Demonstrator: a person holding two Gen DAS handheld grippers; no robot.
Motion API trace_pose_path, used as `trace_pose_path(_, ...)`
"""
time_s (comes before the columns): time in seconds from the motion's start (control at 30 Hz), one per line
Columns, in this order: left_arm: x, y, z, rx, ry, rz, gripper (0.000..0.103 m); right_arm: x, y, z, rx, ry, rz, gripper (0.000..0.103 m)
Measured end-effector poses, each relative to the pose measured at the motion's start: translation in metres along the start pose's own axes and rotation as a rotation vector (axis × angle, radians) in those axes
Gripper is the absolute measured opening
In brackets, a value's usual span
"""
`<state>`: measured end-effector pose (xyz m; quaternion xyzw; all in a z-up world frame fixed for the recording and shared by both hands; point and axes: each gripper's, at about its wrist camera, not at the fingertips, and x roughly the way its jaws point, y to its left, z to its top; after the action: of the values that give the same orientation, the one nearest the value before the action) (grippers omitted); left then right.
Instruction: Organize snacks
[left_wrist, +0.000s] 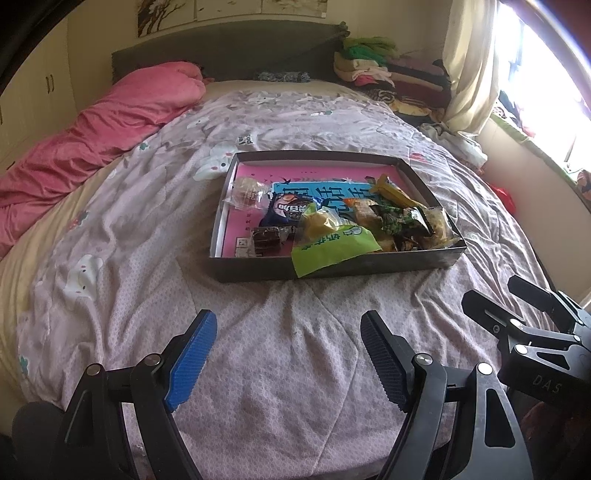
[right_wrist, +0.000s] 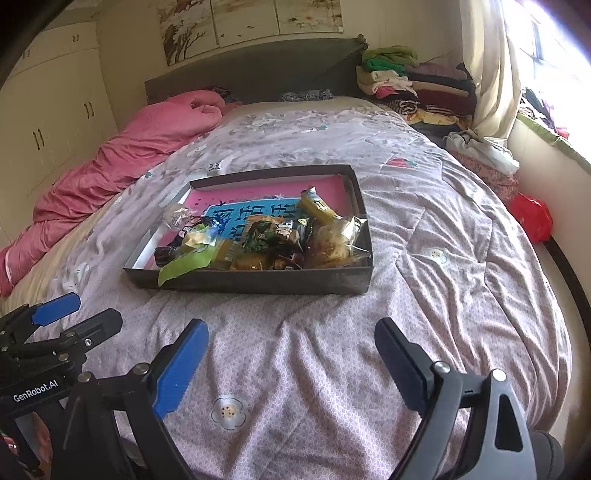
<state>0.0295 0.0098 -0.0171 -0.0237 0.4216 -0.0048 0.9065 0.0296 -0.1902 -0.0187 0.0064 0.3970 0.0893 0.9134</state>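
A shallow dark box (left_wrist: 255, 267) (right_wrist: 258, 284) with a pink floor lies on the bed. Several wrapped snacks fill its near right part. A green packet (left_wrist: 332, 249) (right_wrist: 183, 266) hangs over the near wall. A blue packet (left_wrist: 286, 212) and a clear-wrapped pastry (left_wrist: 245, 192) lie further left. My left gripper (left_wrist: 288, 326) (right_wrist: 74, 312) stands open over the quilt, short of the box, nothing between its pads. My right gripper (right_wrist: 291, 332) (left_wrist: 495, 295) is open too, beside the left one, also empty.
The quilt (right_wrist: 424, 295) is wrinkled all around the box. A pink blanket (left_wrist: 74, 147) runs along the bed's left side. Folded clothes (right_wrist: 413, 85) are stacked by the headboard at the far right. A red bag (right_wrist: 532, 218) lies off the bed's right edge.
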Motion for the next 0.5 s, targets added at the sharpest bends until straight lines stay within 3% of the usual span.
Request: trace_pose_path(0.5,0.0014,0.0029,0.0022,-0.011,-0.001,0.004,0.081,0.0051,-0.0022,-0.0029,0.011,0.021,0.004,0.092)
